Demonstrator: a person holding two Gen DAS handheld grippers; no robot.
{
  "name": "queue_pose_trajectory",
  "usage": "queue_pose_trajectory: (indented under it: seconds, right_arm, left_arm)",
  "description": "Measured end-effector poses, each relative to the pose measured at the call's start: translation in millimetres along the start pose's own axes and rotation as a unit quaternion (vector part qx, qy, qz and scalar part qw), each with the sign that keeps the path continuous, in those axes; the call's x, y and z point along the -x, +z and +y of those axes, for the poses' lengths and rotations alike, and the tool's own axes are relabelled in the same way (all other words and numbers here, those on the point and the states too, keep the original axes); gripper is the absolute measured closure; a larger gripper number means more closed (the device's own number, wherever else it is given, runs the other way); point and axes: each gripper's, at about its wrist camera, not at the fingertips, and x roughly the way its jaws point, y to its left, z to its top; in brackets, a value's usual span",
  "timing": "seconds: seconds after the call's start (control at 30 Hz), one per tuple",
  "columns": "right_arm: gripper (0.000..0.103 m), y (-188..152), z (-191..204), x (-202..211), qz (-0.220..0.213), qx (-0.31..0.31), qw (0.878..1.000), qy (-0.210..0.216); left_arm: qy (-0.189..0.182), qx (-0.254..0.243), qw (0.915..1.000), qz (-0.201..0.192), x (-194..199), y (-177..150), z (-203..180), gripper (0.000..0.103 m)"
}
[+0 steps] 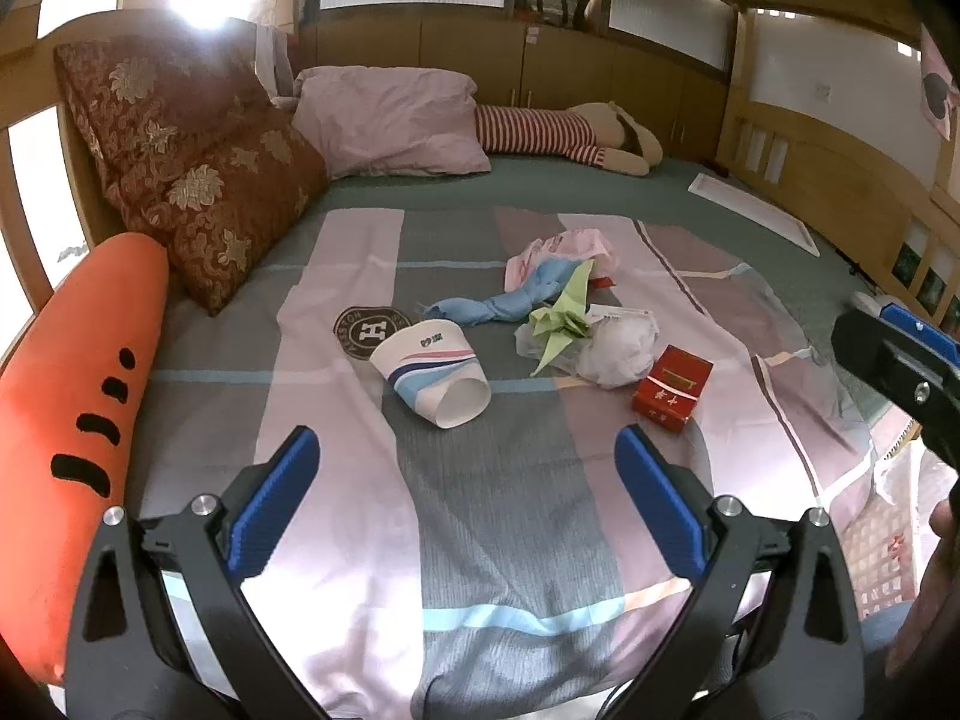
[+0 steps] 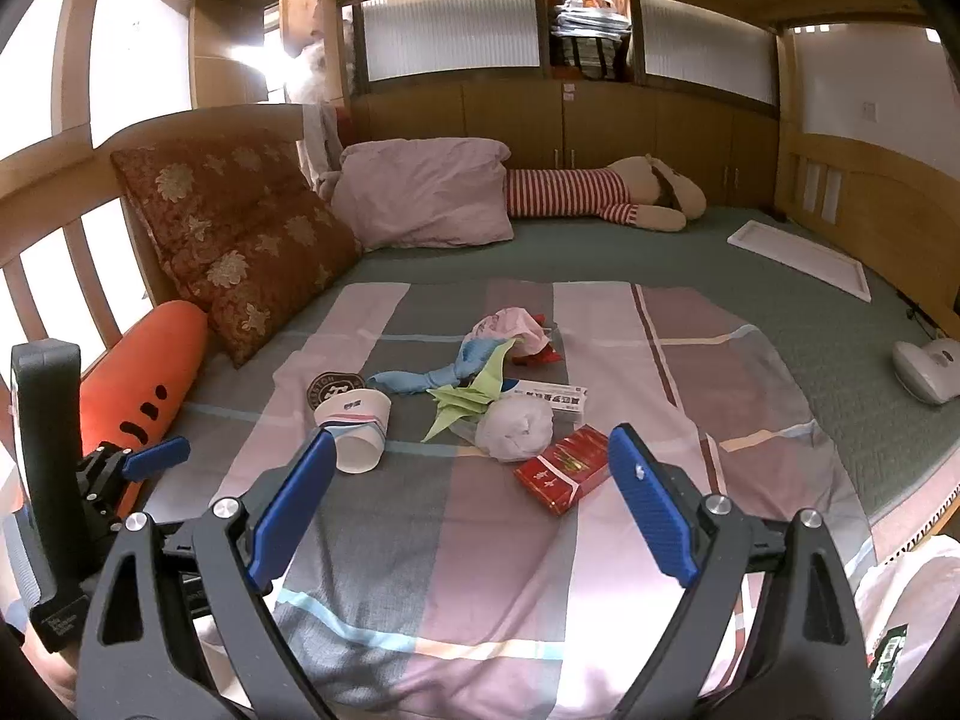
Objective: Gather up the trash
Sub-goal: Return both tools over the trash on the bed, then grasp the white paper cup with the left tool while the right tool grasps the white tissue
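Trash lies clustered mid-bed on the patchwork bedspread [image 1: 336, 540], none of it collected yet; the step in hand reads as the approach before the first pick. Left gripper [image 1: 468, 450] hangs above the bedspread with its blue pads spread wide and nothing between them. Right gripper [image 2: 468, 456] is likewise released and empty, its jaws framing the near edge of the cluster. Nearest items: a paper cup [image 1: 432, 381] on its side with the mouth toward the cameras, and a red carton [image 2: 561, 471] lying flat, just beside a white crumpled plastic wad [image 2: 516, 432]. Behind these sit a green folded-paper crane [image 1: 561, 318], a twisted blue cloth strip [image 1: 492, 309], a pink crumpled bag [image 1: 558, 252] and a white printed box [image 2: 552, 396]. The next move likely calls for lowering one gripper over a single item, the cup or the carton being closest, and aligning the pads across its narrow dimension before closing; the cup may roll or crush under pressure. No bin is clearly identifiable, though a pale bag shows at the right edge. Legible writing: a round patch [image 1: 366, 330] on the bedspread bears a large "H"; the cup and carton markings are too small to read
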Motion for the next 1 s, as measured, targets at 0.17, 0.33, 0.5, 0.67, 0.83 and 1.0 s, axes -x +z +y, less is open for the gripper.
queue_pose_trajectory:
  seconds: [0.17,0.33,0.5,0.67,0.83,1.0]
  right_arm:
    - [0.013,0,0,0,0.001,0.000,1.000,-0.001]
    - [0.013,0,-1,-1,0.002,-0.001,1.000,-0.001]
    - [0.013,0,-1,-1,0.002,0.000,1.000,0.000]
    - [0.013,0,-14,4,-0.011,-0.027,0.999,0.021]
    - [0.013,-2,-47,-4,0.006,-0.064,0.998,0.017]
    - [0.013,-1,-77,-6,0.009,-0.107,0.994,0.016]
  left_arm:
    - [0.000,-0.002,1.0000,0.001,1,0,-2,0.005]
    - [-0.002,-0.002,1.0000,0.001,4,0,-4,0.005]
    - [-0.003,-0.003,1.0000,0.004,1,-1,-2,0.005]
    - [-0.002,-0.004,1.0000,0.004,2,-1,-4,0.005]
    - [0.013,-0.011,0.9998,0.008,1,-3,-2,0.005]
    - [0.032,-0.023,0.9985,0.038,-11,-5,0,0.005]
